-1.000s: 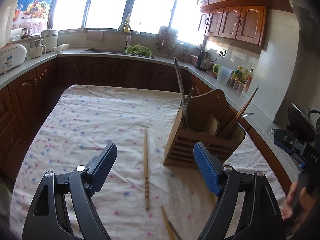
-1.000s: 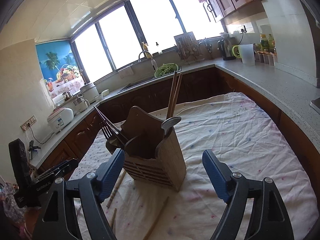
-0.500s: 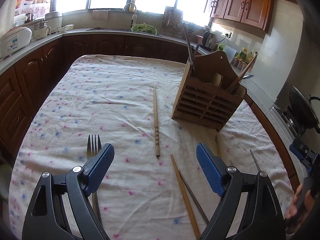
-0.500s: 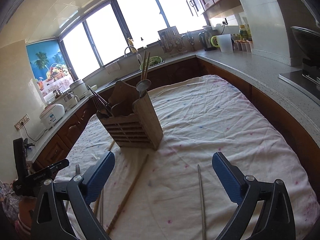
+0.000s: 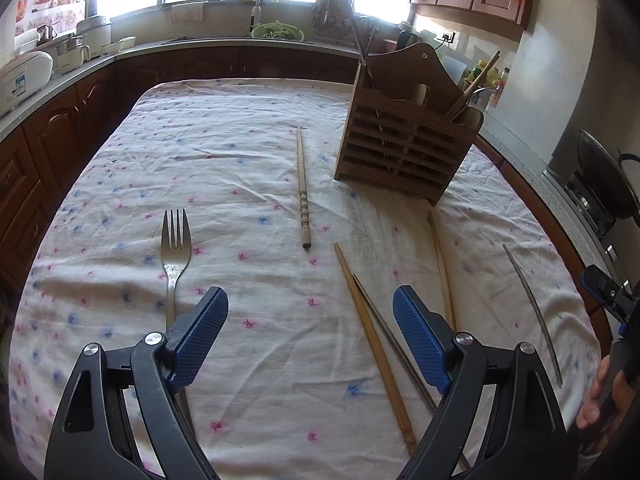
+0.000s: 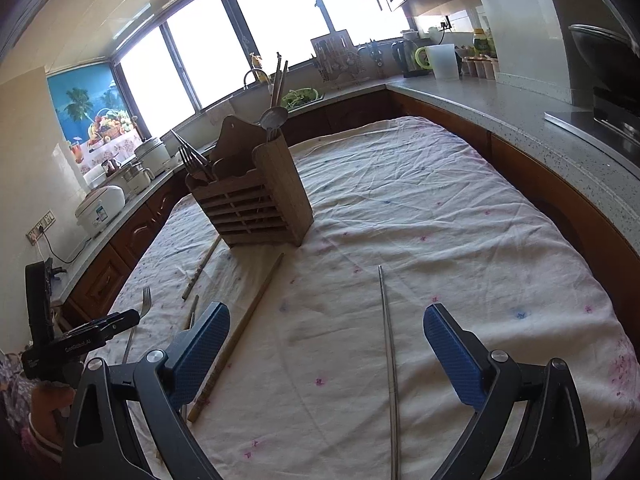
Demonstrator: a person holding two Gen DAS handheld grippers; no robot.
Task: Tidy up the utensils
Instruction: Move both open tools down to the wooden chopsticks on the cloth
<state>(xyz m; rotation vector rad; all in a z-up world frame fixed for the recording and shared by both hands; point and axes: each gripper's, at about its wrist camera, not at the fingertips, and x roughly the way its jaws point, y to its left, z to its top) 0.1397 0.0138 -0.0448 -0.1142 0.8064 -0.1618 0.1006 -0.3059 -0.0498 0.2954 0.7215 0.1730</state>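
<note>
Left tongs (image 5: 310,334) held wide, nothing between the blue pads, hovering over the cloth-covered surface (image 5: 240,152). Working left to right in the left wrist view: fork (image 5: 175,248) lying flat, tines pointing away, handle passing under the left pad. Turned wooden chopstick (image 5: 303,188) lying lengthwise near the middle, apart from the fork. Plain wooden chopstick (image 5: 372,344) and thin metal chopstick (image 5: 394,344) side by side, touching near their far ends, running under the right pad. Another wooden chopstick (image 5: 440,264) just beyond, starting near the holder's corner. Wooden utensil holder (image 5: 404,148) standing upright on the far right of the cloth, with utensils in its compartments; exact contents hard to tell. Lone metal chopstick (image 5: 532,312) near the right edge, well apart from the rest. Right tongs (image 6: 326,344) likewise spread wide and empty, with that lone metal chopstick (image 6: 388,344) lying on the cloth between the pads. Holder (image 6: 256,196) ahead and to the left in that view, with forks and a spoon standing upright in it.
</note>
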